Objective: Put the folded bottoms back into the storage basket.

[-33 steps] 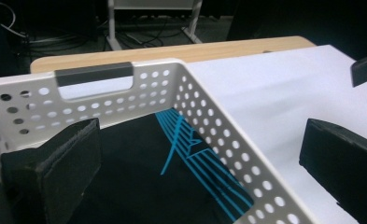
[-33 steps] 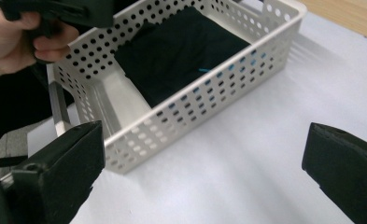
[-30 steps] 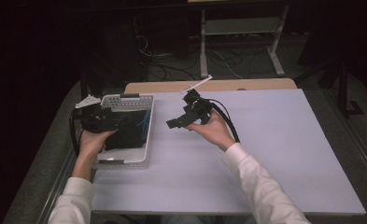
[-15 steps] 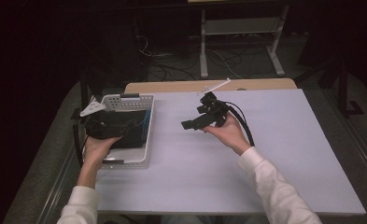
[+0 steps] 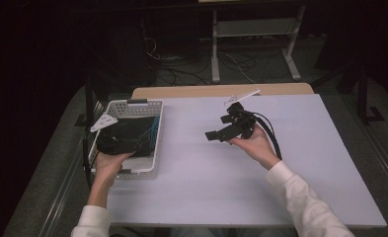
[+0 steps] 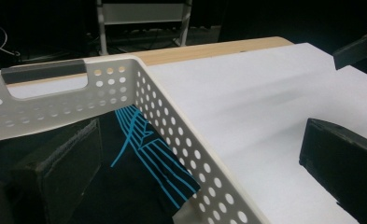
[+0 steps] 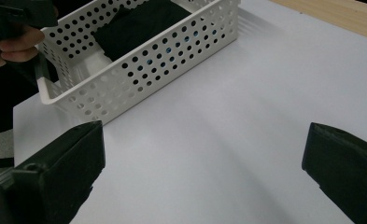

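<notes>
A white perforated plastic basket [image 5: 154, 129] sits at the left edge of the white-topped counter [image 5: 241, 187], with a grey-lined handle slot in its far wall. Inside lies a folded black cloth printed with thin turquoise lines [image 6: 148, 154]; the cloth fills most of the basket floor, and the lines fan out in a striped pattern near the right wall.

The left claw [image 5: 115, 140] hangs over the basket, held by the left hand [image 5: 107, 165] at its near end. In the left gripper view its jaws stand wide apart, one down inside the basket just above the cloth, the other outside the wall over the bare counter, so that they straddle the basket's right wall. They have hold of nothing.

The right claw [image 5: 226, 129] is held in the right hand [image 5: 253, 145] above the middle of the counter, well apart from the basket and pointing towards it. Its jaws are spread wide with bare counter between them.
</notes>
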Demonstrator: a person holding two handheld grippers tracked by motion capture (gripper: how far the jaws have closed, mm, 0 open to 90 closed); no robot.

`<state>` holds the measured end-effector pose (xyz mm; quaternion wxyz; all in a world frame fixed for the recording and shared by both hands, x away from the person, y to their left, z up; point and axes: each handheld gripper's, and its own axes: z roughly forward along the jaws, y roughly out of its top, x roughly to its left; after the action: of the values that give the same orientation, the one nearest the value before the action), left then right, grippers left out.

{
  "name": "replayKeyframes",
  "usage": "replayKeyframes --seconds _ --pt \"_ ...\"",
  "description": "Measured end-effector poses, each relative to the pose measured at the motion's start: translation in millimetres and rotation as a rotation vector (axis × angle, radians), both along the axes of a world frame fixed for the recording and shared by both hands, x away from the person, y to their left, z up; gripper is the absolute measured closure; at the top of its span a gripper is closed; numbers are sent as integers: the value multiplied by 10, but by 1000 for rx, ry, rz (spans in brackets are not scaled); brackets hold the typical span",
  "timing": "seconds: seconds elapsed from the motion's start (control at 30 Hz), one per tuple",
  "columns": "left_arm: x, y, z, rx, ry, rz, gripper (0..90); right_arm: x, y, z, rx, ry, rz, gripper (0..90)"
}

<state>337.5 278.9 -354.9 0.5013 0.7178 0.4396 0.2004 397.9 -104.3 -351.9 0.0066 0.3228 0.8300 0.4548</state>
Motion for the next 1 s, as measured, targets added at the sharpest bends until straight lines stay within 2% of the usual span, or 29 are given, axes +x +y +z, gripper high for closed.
replayKeyframes --seconds 0.57,0.8,1.0 --pt "-284 -105 -42 -13 -42 -30 0 -240 -382 -130 7 -24 -49 0" --pt "-369 -158 -72 -5 -42 -49 0 -309 -482 -162 20 -33 -61 0" --pt "-377 -182 -103 -1 -43 -54 0 -350 -555 -190 24 -32 -75 0"
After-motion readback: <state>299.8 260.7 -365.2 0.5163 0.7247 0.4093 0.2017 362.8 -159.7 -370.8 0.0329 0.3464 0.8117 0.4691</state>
